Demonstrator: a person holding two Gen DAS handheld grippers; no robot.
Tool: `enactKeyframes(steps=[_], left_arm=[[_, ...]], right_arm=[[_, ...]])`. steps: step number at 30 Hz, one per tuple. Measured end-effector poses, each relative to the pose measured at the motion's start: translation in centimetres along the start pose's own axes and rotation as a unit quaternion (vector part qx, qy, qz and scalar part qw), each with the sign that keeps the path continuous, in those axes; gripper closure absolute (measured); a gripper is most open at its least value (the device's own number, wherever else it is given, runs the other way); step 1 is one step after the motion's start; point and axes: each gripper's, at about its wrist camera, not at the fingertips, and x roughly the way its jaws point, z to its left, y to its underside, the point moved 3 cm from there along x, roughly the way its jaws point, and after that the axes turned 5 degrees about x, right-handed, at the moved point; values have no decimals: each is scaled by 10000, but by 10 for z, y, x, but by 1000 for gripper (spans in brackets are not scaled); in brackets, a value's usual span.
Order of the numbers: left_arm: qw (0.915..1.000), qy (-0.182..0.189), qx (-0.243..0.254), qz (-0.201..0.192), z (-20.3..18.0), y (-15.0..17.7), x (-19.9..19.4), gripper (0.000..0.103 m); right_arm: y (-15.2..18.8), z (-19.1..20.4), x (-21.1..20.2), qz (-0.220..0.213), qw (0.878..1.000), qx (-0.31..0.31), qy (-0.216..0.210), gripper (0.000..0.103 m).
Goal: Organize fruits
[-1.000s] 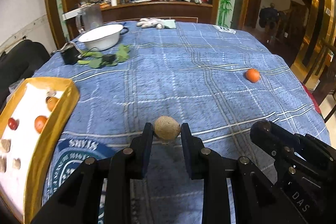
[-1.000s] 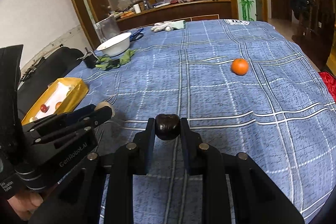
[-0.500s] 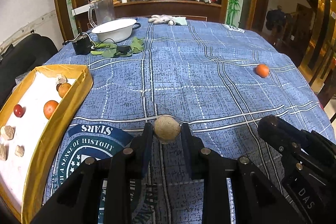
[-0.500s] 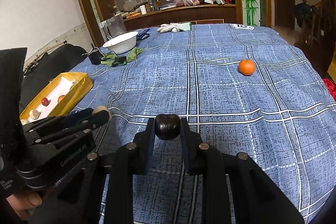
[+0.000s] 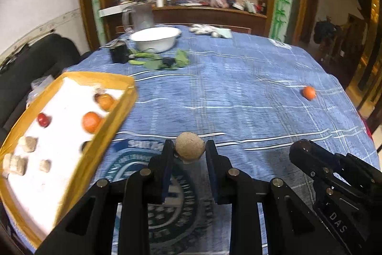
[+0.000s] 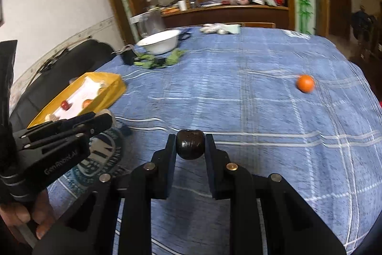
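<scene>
At near left, the yellow tray (image 5: 114, 121) lies left of both carried fruits: left gripper (image 5: 189, 152) clamped on a tan round fruit (image 5: 189, 146), nearer the tray; right gripper (image 6: 189, 146) clamped on a dark fruit (image 6: 189, 143).

I read "DAS" on the right gripper (image 5: 334, 226) body at the lower right of the left wrist frame. At lower left of the right wrist frame, the left gripper (image 6: 59, 166) carries "GenRobot.AI". The tablecloth (image 5: 238, 92) emblem lettering is too blurred to read.
</scene>
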Motion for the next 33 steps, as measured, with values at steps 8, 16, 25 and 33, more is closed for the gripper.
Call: enactKeyframes(steps=[8, 16, 25, 33], left_arm=[[9946, -654, -800, 37, 84, 10, -23, 77], [9773, -1395, -1586, 160, 169, 25, -32, 77], [9668, -1644, -1909, 424, 208, 40, -18, 77], [9591, -1789, -2091, 669, 226, 47, -7, 77]], right_arm=[[-19, 84, 20, 91, 9947, -729, -714, 78], [-35, 168, 51, 247, 9835, -1200, -1329, 78], [-37, 223, 100, 562, 9747, -1534, -1523, 77], [-31, 238, 133, 785, 9708, -1781, -1403, 76]])
